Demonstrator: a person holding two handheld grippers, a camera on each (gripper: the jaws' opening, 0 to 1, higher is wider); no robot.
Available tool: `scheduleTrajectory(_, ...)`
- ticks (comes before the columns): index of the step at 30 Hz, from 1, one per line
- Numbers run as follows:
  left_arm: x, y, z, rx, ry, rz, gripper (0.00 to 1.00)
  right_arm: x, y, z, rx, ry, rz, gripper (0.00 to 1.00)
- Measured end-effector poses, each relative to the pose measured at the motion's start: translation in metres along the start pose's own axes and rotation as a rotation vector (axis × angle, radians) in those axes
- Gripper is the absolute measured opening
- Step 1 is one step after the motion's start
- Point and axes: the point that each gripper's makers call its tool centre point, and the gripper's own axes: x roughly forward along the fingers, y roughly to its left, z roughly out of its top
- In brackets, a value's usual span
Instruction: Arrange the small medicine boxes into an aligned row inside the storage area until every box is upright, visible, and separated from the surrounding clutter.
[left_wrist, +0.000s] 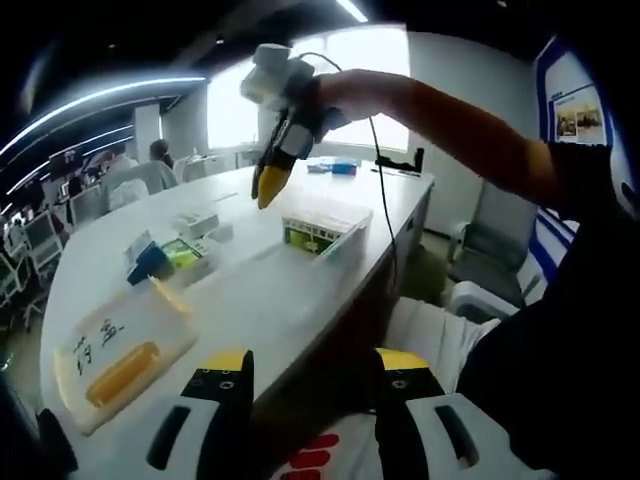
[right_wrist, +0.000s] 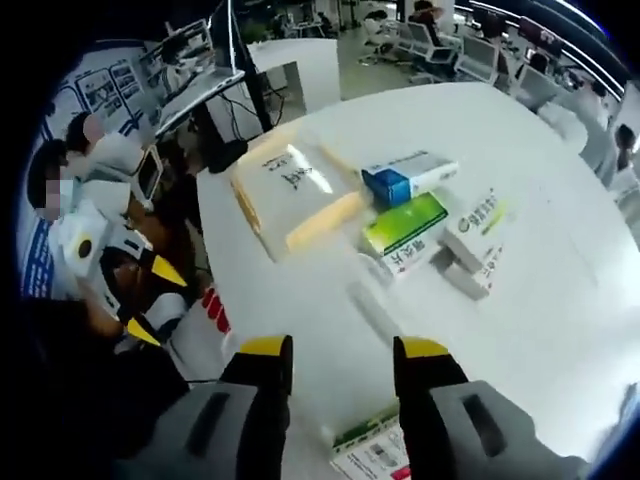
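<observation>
Several small medicine boxes lie loose on the white table (left_wrist: 250, 300): a blue-and-white box (right_wrist: 405, 178), a green box (right_wrist: 405, 230) and white boxes (right_wrist: 480, 235); the blue box (left_wrist: 150, 262) and green box (left_wrist: 185, 252) lie at mid-left of the left gripper view. A clear storage bin (left_wrist: 345, 240) holds a green-and-white box (left_wrist: 312, 236), whose top (right_wrist: 375, 450) lies just under my right gripper (right_wrist: 340, 355). That right gripper (left_wrist: 270, 185) hovers above the bin, open and empty. My left gripper (left_wrist: 312, 365) is open and empty near the table's near edge; it is also at left (right_wrist: 150, 300).
A clear lid (left_wrist: 120, 355) with handwriting and a yellow bar lies beside the loose boxes, by the table edge (right_wrist: 290, 195). A person's arm (left_wrist: 450, 120) reaches over the table. Office chairs, desks and people fill the background. A white chair (left_wrist: 480, 300) stands at right.
</observation>
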Motion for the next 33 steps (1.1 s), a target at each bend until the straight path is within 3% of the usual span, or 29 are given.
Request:
scheduleTrajectory(8, 0.001, 0.005, 0.009, 0.045, -0.036, 0.024, 0.45, 0.008, -0.029, 0.013, 0.052, -0.045, -0.09, 0.56)
scheduleTrajectory(12, 0.003, 0.006, 0.008, 0.063, -0.025, 0.021, 0.45, 0.012, -0.047, 0.02, 0.093, -0.073, -0.098, 0.57)
scheduleTrajectory(17, 0.002, 0.011, 0.008, 0.056, -0.025, 0.022, 0.45, 0.022, -0.058, 0.015, 0.074, -0.023, -0.174, 0.66)
scheduleTrajectory(23, 0.001, 0.026, 0.004, 0.03, -0.033, 0.042, 0.45, 0.039, -0.078, 0.034, 0.104, -0.055, -0.204, 0.73)
scheduleTrajectory(25, 0.0, 0.03, 0.001, 0.024, -0.031, 0.048, 0.45, 0.041, -0.093, 0.043, 0.111, -0.11, -0.264, 0.71)
scheduleTrajectory(28, 0.001, 0.033, -0.002, 0.016, -0.027, 0.05, 0.45, 0.04, -0.117, 0.051, 0.173, -0.14, -0.342, 0.75)
scheduleTrajectory(33, -0.003, 0.04, -0.006, 0.002, -0.027, 0.07, 0.45, 0.052, -0.13, 0.055, 0.201, -0.117, -0.329, 0.77)
